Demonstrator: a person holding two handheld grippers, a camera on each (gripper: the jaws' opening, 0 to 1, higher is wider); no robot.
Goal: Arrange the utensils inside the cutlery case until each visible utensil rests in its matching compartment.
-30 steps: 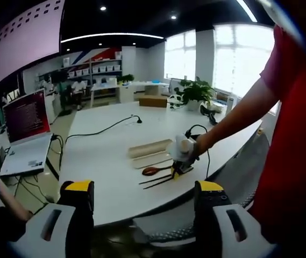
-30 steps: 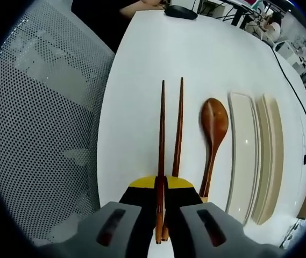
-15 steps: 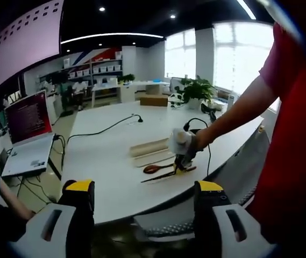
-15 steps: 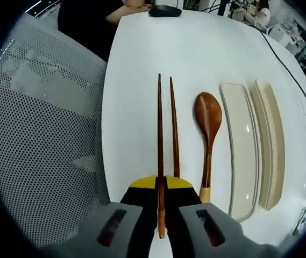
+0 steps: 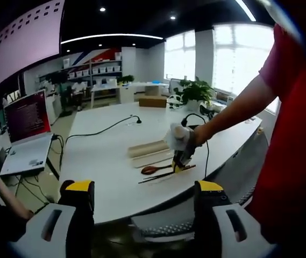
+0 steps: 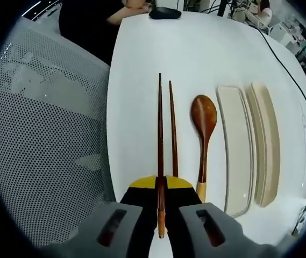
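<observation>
Right gripper view: my right gripper (image 6: 161,185) is clamped on the chopsticks (image 6: 160,140) w/ spoon (image 6: 203,126) just right, then cutlery case (image 6: 236,148), probably empty. Left gripper (image 5: 144,201) jaws apart, off the table (image 5: 101,161).

White worktop (image 6: 158,48). Dark reddish-brown chopsticks (image 6: 159,134). Brown spoon (image 6: 203,115), paler tan at the handle end. Cream cutlery case (image 6: 236,145) beside a beige lid (image 6: 265,140). Grey claw (image 6: 161,188) with yellow-and-black tips. Grey mesh chair (image 6: 40,134), dotted with small holes. Black mouse (image 6: 164,13). Red sleeve (image 5: 292,80). Green plant (image 5: 196,90). Laptop (image 5: 26,129) with dark red screen.
</observation>
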